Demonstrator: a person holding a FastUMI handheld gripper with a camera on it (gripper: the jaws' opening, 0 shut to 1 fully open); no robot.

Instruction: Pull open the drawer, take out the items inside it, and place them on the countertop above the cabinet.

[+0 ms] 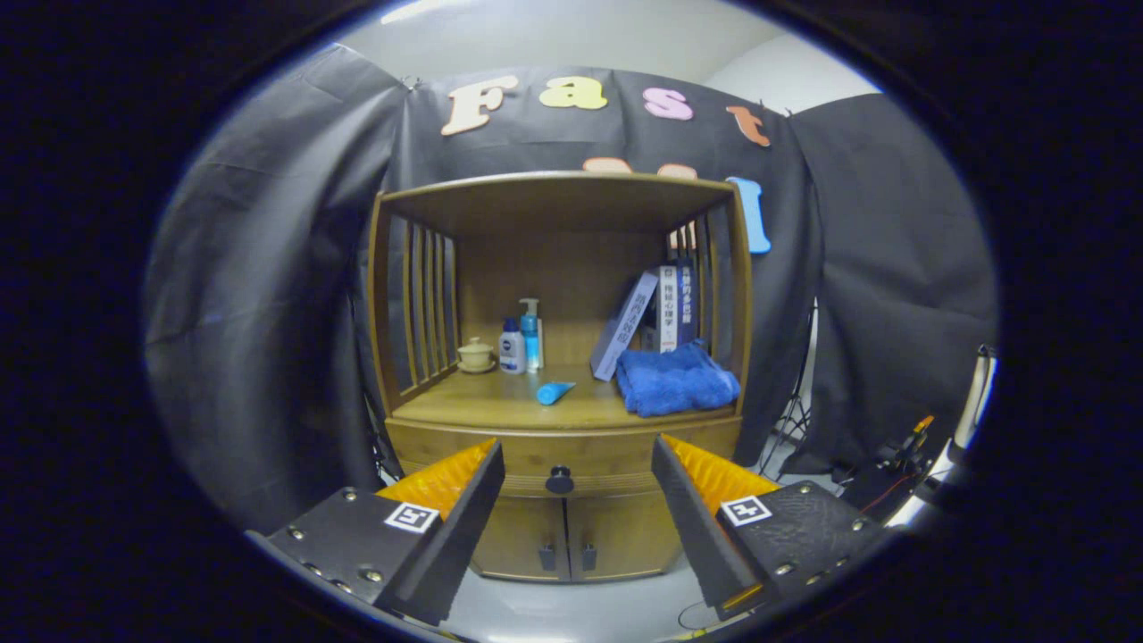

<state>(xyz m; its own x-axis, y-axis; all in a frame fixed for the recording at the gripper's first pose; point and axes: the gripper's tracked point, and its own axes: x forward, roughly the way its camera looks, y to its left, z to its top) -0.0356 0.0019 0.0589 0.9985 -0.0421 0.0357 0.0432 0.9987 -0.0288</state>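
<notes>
A wooden cabinet (563, 429) stands ahead of me against the black cloth. Its drawer (607, 451) is pushed in flush, with a dark round knob (560, 480) at its middle. The knob sits between and beyond my fingers. My gripper (576, 464) is open and holds nothing; it hangs a short way in front of the drawer front. On the countertop (500, 406) above the drawer lies a small blue tube (554, 392). A folded blue towel (676, 380) rests at the countertop's right side. What is inside the drawer is hidden.
At the back left of the shelf stand a small lidded cup (475, 354) and two bottles (521, 344). Books (656, 313) lean at the back right. Two lower doors (567, 536) with small handles sit under the drawer. Stands and cables (893, 455) crowd the floor at right.
</notes>
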